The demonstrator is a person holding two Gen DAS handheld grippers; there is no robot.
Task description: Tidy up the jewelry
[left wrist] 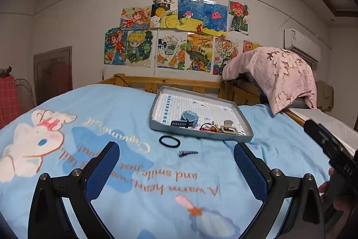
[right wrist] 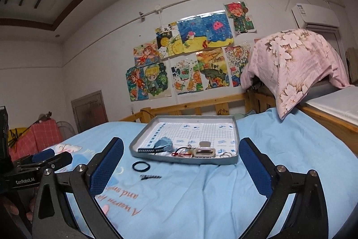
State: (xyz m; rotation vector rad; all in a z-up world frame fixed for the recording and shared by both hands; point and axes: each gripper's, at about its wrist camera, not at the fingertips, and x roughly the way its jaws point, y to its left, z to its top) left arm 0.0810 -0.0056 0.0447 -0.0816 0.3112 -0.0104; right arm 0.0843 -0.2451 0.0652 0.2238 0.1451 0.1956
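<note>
both the left gripper (left wrist: 176, 149) and right gripper (right wrist: 181, 149) gape wide, holding nothing; ahead of them a black hair tie (left wrist: 169, 141) and dark clip (left wrist: 188, 153) lie before the grey tray (left wrist: 156, 124).

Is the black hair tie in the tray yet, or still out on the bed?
Out. The black hair tie lies on the blue bedsheet just in front of the tray, beside a small dark clip.

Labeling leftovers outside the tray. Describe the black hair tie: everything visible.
The black hair tie is a thin closed ring, dark and elastic-looking, with a slightly bumpy outline. It lies flat and loose on the light blue bedsheet, just in front of the grey tray near its left front corner, not touching it. A small dark hair clip lies nearby, apart. Neither pair of tongs touches it.
</note>
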